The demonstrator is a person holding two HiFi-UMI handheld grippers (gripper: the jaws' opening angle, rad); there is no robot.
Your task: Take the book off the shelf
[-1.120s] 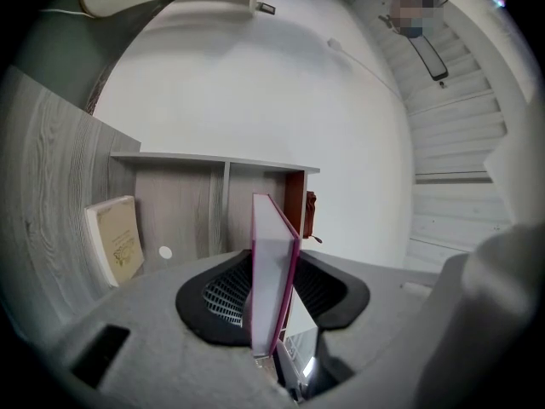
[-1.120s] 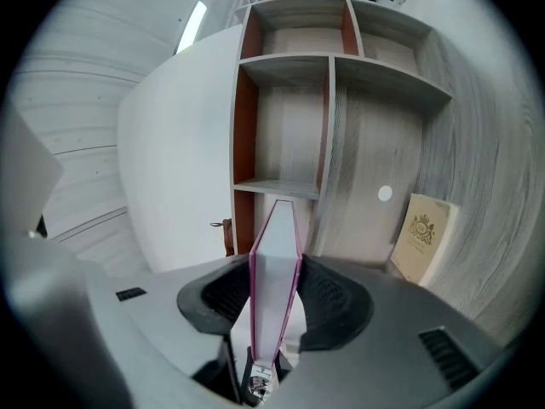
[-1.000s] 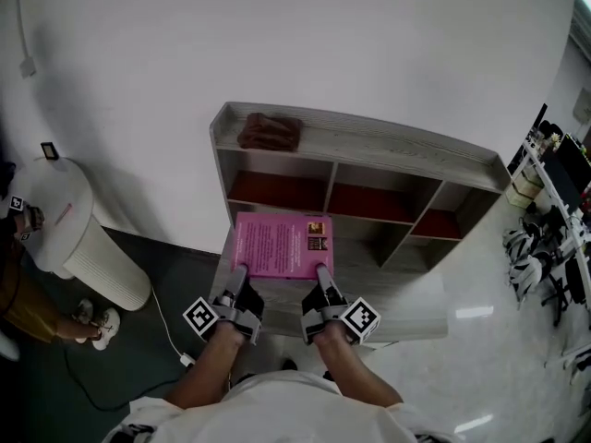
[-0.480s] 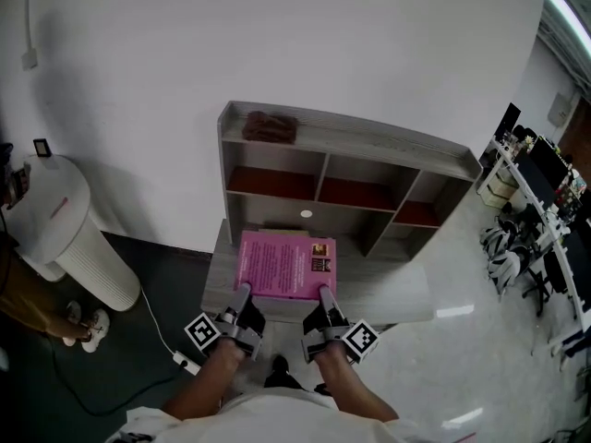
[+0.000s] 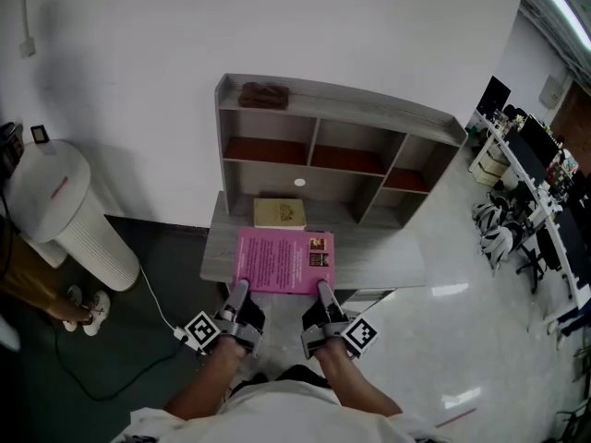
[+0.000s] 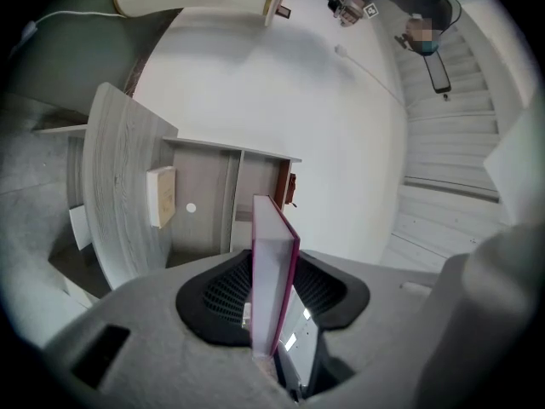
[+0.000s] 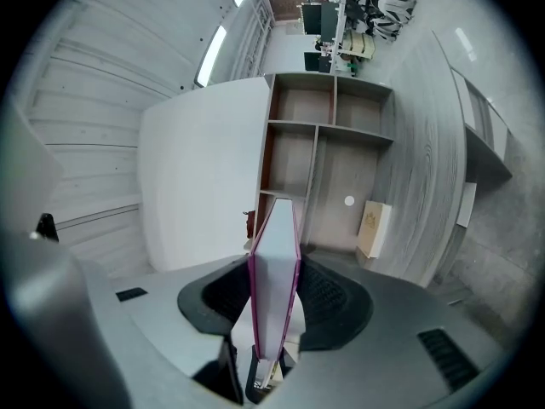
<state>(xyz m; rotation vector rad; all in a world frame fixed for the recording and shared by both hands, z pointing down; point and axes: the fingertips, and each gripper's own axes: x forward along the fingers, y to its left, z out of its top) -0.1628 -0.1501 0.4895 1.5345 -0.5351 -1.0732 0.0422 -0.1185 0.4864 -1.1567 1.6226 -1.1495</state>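
Book (image 5: 283, 260) farther from shelf (image 5: 369, 105) than before

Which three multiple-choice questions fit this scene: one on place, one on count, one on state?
1. The cream book lies: A on the floor; B on the desk, before the shelf unit; C in a compartment.
2. Books at this desk: A one; B two; C four.
3. The pink book is gripped by: A one gripper alone; B no gripper; C the left gripper and the right gripper.
Key: B, it lies flat on the desk; B, cream and pink; C, each gripper view shows jaws clamped on it.
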